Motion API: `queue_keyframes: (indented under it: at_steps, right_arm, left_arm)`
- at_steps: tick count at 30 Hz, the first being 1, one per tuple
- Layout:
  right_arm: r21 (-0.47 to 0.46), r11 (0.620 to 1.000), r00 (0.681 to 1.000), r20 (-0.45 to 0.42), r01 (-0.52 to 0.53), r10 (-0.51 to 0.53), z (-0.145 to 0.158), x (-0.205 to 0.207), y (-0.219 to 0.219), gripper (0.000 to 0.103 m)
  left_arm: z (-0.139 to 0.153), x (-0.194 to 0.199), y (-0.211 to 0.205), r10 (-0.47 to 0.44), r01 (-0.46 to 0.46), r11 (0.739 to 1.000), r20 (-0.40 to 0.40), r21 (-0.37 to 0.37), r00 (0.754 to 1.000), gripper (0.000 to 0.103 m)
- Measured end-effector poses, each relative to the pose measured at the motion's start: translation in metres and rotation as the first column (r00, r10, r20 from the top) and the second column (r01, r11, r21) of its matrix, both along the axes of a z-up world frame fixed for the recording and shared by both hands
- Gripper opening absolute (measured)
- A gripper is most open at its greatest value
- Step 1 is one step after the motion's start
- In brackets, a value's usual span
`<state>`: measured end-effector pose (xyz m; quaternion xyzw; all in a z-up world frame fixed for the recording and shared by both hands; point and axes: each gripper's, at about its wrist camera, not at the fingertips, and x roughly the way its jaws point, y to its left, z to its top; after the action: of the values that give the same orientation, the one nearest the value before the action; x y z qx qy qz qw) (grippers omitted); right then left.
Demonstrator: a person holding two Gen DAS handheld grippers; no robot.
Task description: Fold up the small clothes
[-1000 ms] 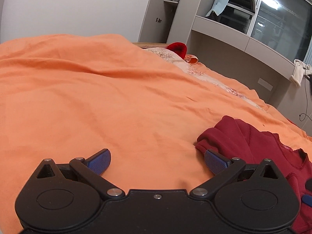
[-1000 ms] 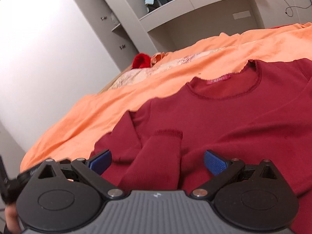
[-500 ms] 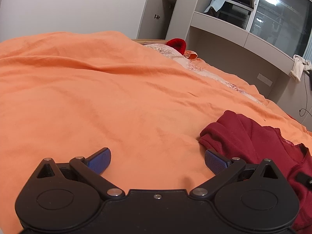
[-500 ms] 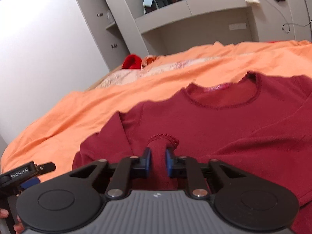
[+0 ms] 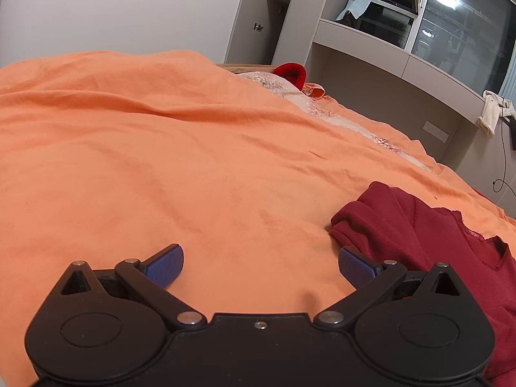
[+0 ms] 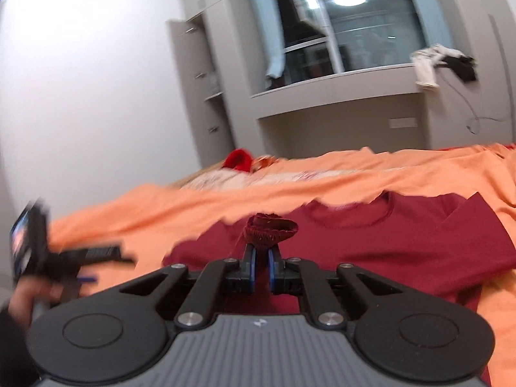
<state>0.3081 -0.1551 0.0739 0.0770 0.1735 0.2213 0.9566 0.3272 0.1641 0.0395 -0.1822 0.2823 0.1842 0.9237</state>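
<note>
The right gripper (image 6: 261, 259) is clenched on the ribbed sleeve cuff (image 6: 271, 228) of the maroon sweater (image 6: 403, 242), which lies spread on the orange bedspread (image 5: 161, 161), collar toward the far edge. The left gripper (image 5: 260, 266) hovers with its jaws spread wide and nothing between them, the sweater's bunched shoulder just beside its right pad. A red bundle (image 5: 290, 72) and floral bedding (image 5: 290, 92) sit at the bed's far edge, well apart.

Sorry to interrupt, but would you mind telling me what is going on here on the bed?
A person holding a gripper in each hand is folding a dark red knit sweater laid flat on the orange bedsheet. The right gripper is shut on the ribbed cuff of the sweater's sleeve and holds it lifted above the body of the garment. The left gripper hangs open over bare sheet beside the sweater, holding nothing.
</note>
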Motion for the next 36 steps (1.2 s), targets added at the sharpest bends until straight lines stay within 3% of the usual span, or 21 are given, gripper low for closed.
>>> queue_keyframes:
  at_steps: [2,4,5,7,13,14,19,23,27,29,31,32,36]
  right_arm:
    - [-0.046,0.998,0.999,-0.028,-0.035,0.034,-0.010,-0.013,0.004,0.009]
    - [-0.051,0.996,0.995,-0.074,-0.072,0.068,-0.018,-0.024,0.005,0.017]
    - [-0.044,0.995,0.991,-0.099,-0.091,0.086,-0.022,-0.027,0.004,0.024]
    - [-0.015,0.993,0.984,-0.136,-0.118,0.115,-0.030,-0.033,-0.001,0.057]
    - [0.125,0.985,0.972,-0.185,-0.122,0.144,-0.028,-0.037,-0.021,0.086]
    - [0.136,0.984,0.975,-0.174,-0.118,0.141,-0.026,-0.037,-0.025,0.086]
    - [0.082,0.995,0.993,-0.097,-0.063,0.071,-0.010,-0.020,-0.029,0.086]
    - [0.036,0.992,0.971,-0.201,-0.122,0.127,-0.017,0.017,-0.011,0.081]
    - [0.009,0.991,0.964,-0.232,-0.133,0.132,-0.028,0.030,-0.001,0.058]
    - [-0.022,0.992,0.977,-0.179,-0.123,0.117,-0.026,0.024,0.002,0.049]
    - [-0.061,0.988,0.985,-0.113,-0.140,0.133,-0.021,0.015,0.007,0.026]
    - [-0.089,0.981,0.982,-0.090,-0.172,0.164,-0.019,0.009,0.011,0.021]
    - [-0.181,0.922,0.939,-0.101,-0.342,0.328,-0.018,-0.010,0.034,0.014]
  left_arm:
    - [0.000,0.000,-0.001,0.000,0.000,1.000,-0.004,0.006,1.000,0.102]
    - [-0.001,-0.001,-0.001,-0.002,0.002,1.000,-0.007,0.010,1.000,0.102]
    - [-0.001,0.000,-0.001,-0.003,0.003,1.000,-0.010,0.012,1.000,0.102]
    - [-0.001,0.000,-0.001,-0.003,0.004,1.000,-0.012,0.012,1.000,0.102]
    - [-0.002,0.000,-0.001,-0.003,0.003,1.000,-0.007,0.004,1.000,0.102]
    - [-0.002,0.000,0.000,-0.003,0.003,1.000,-0.007,0.003,1.000,0.102]
    - [-0.004,0.001,-0.001,-0.003,0.003,1.000,-0.015,0.015,1.000,0.102]
    - [-0.004,0.001,-0.001,-0.001,0.002,1.000,-0.021,0.015,1.000,0.102]
    - [-0.004,0.002,0.000,-0.001,0.002,1.000,-0.026,0.009,1.000,0.102]
    - [-0.005,0.002,0.000,-0.001,0.001,1.000,-0.026,0.011,1.000,0.102]
    - [-0.005,0.003,0.000,-0.001,0.001,1.000,-0.027,0.012,1.000,0.102]
    - [-0.005,0.003,0.000,-0.001,0.001,1.000,-0.027,0.013,1.000,0.102]
    - [-0.005,0.003,-0.001,0.000,0.001,1.000,-0.027,0.014,1.000,0.102]
